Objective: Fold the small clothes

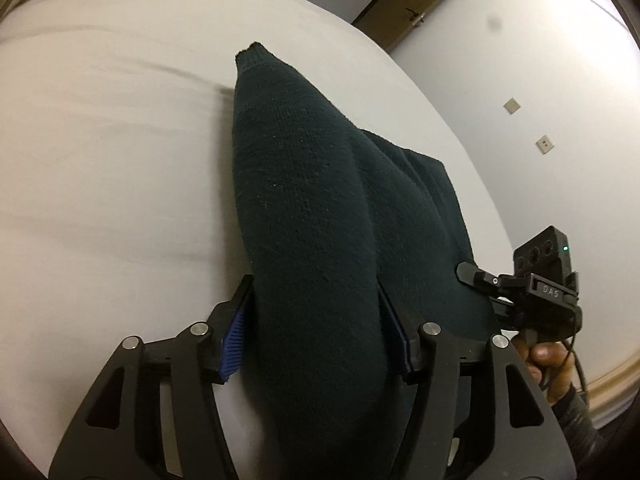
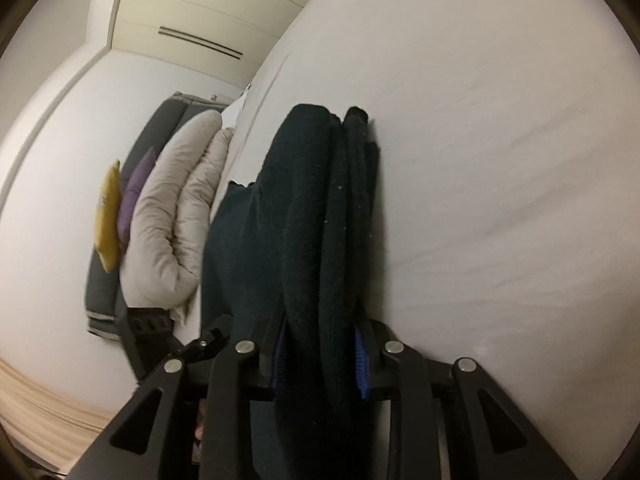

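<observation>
A dark green knitted garment (image 1: pixel 304 200) lies folded lengthwise on the white bed sheet (image 1: pixel 120 160). My left gripper (image 1: pixel 314 284) straddles its thick near fold. The blue pads (image 1: pixel 234 344) stand a little off the cloth on the left side, so the jaws are open. My right gripper (image 2: pixel 320 316) is shut on the bunched layers of the garment (image 2: pixel 312 200), with the pads pressing from both sides. In the left wrist view the right gripper (image 1: pixel 466 271) meets the garment's right edge, held by a person's hand (image 1: pixel 540 356).
The bed sheet (image 2: pixel 500 160) stretches wide to the right. A beige duvet (image 2: pixel 168 220), a yellow cushion (image 2: pixel 108 216) and a purple cushion (image 2: pixel 134 196) lie at the bed's far end. A wardrobe (image 2: pixel 200 8) and a wooden door (image 1: pixel 400 0) stand beyond.
</observation>
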The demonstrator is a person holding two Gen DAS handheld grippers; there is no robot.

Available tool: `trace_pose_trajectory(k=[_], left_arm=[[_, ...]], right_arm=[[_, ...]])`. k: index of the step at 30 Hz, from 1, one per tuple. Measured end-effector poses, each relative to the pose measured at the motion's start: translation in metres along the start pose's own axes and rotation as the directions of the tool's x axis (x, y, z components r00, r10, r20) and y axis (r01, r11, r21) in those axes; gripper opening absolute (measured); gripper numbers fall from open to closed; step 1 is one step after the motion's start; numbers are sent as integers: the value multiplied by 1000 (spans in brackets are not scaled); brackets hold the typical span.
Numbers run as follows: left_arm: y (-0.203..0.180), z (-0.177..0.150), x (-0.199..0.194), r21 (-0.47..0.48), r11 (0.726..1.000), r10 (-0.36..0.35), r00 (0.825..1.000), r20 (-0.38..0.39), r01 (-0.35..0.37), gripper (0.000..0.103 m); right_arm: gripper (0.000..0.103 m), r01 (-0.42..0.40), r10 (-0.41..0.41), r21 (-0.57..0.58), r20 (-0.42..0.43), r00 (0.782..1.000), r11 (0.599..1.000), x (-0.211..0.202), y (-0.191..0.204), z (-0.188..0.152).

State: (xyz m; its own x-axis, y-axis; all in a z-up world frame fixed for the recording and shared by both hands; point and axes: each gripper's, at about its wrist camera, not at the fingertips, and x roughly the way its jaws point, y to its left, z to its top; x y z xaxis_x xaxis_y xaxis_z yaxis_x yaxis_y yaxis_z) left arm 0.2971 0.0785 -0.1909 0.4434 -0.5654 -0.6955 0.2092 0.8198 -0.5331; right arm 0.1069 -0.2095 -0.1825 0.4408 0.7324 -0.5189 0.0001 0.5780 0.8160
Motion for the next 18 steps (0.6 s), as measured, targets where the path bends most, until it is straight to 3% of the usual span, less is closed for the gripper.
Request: trace_pose_trajectory(k=[2, 5, 8, 11, 13, 15, 17, 18], left_arm=[[-15, 0, -15, 13, 998, 60, 998, 13, -60, 57], [-57, 1, -50, 119, 981, 139, 984, 112, -152, 57], [-74, 0, -48, 195, 962, 173, 979, 112, -192, 57], [-71, -13, -20, 216, 945, 242, 969, 44, -246, 57], [-61, -20, -13, 197, 952, 237, 971, 15, -235, 59], [-43, -30, -10, 177, 958, 231, 973, -8, -226, 68], [-27, -40, -14, 185, 957, 224, 975, 16, -223, 70], [-28, -42, -13, 187, 956, 226, 974, 24, -227, 71]], right_arm=[[34, 36, -36, 12, 14, 999, 999, -7, 6, -1], [38, 116, -112, -46, 72, 991, 992, -32, 25, -4], [38, 23, -10, -104, 121, 993, 994, -55, 50, -9], [38, -105, 121, -166, 89, 989, 981, -50, 71, -15], [38, -89, 96, -164, 35, 995, 982, -26, 71, -22], [36, -92, 91, -127, -16, 996, 988, -7, 55, -33], [8, -83, 80, -113, -30, 996, 990, 7, 36, -45], [0, -86, 85, -108, -15, 996, 990, 8, 25, -50]])
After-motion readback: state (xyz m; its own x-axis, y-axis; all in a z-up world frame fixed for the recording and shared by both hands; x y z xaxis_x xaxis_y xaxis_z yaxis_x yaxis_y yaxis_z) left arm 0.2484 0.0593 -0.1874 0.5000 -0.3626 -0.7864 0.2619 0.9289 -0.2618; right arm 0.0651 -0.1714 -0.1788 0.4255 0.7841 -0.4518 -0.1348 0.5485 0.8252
